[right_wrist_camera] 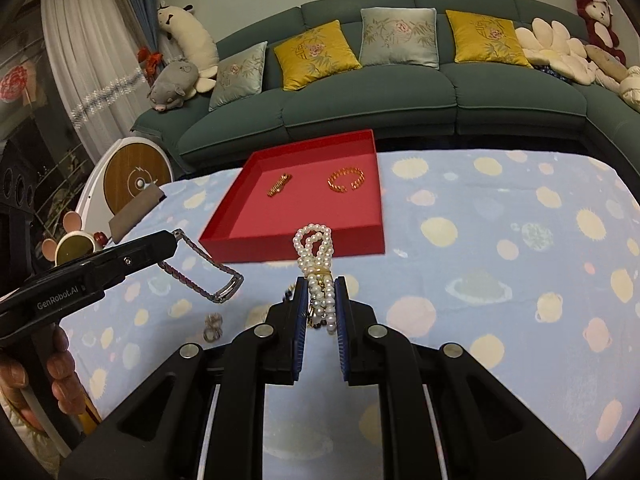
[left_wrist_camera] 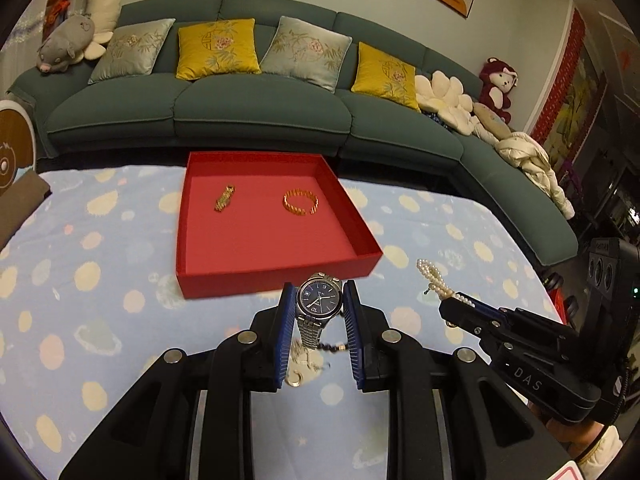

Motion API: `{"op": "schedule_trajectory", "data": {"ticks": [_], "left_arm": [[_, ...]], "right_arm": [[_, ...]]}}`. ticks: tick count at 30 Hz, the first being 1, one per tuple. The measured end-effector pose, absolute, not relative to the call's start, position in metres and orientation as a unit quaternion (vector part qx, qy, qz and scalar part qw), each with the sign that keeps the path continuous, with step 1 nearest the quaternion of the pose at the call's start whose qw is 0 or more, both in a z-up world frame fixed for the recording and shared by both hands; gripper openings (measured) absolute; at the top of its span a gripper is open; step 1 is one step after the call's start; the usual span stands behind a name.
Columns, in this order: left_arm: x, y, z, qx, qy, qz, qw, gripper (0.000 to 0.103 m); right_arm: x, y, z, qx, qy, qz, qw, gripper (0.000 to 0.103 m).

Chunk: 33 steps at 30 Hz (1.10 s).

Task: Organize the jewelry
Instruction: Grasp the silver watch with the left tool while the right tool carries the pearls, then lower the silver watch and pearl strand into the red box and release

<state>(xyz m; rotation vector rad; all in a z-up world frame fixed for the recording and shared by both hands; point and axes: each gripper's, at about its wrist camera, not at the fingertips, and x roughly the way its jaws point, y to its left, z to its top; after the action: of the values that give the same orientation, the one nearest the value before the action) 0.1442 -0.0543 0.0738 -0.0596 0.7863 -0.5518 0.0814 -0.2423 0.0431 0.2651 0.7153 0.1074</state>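
Note:
My left gripper (left_wrist_camera: 318,293) is shut on a steel wristwatch (left_wrist_camera: 319,298) with a dark blue dial, held above the table just short of the red tray's near wall. From the right wrist view the watch's metal band (right_wrist_camera: 204,276) dangles from that gripper. My right gripper (right_wrist_camera: 322,286) is shut on a looped white pearl strand (right_wrist_camera: 316,254), also lifted off the cloth; in the left wrist view the pearls (left_wrist_camera: 434,278) stick out of its tip. The shallow red tray (left_wrist_camera: 276,270) holds a gold bar-shaped piece (left_wrist_camera: 225,198) and a gold bangle (left_wrist_camera: 301,201).
Small pieces lie on the blue spotted cloth beneath the grippers: a ring (left_wrist_camera: 295,380), a thin dark beaded chain (left_wrist_camera: 332,347) and a silvery knot (right_wrist_camera: 212,326). A green sofa (left_wrist_camera: 256,108) with cushions runs behind the table. A hand (right_wrist_camera: 60,368) holds the left gripper's handle.

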Motion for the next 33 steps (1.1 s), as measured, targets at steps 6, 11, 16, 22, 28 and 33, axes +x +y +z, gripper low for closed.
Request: {"op": "schedule_trajectory", "data": {"ticks": [6,11,16,22,28,33], "left_arm": [[0.201,-0.055,0.096,-0.015,0.346,-0.252,0.904,0.021],[0.25,-0.059,0.082,-0.019,0.352,-0.231,0.907,0.021],[0.282,-0.067,0.053,-0.019,0.37,-0.219,0.903,0.021],[0.306,-0.074,0.016,-0.011,0.401,-0.205,0.893,0.021],[0.317,-0.069,-0.003,-0.027,0.413,-0.194,0.89,0.022],[0.306,-0.051,0.016,-0.041,0.386,-0.173,0.905,0.052]], "right_arm": [[0.142,-0.23,0.064,0.093,0.334,0.058,0.936,0.013],[0.195,-0.23,0.049,0.098,0.349,0.058,0.93,0.013],[0.235,-0.234,0.019,0.115,0.376,0.049,0.918,0.013],[0.26,-0.232,-0.013,0.113,0.403,0.038,0.907,0.013],[0.27,-0.23,-0.028,0.111,0.408,0.037,0.906,0.015],[0.251,-0.236,-0.008,0.117,0.366,0.015,0.923,0.045]]}}
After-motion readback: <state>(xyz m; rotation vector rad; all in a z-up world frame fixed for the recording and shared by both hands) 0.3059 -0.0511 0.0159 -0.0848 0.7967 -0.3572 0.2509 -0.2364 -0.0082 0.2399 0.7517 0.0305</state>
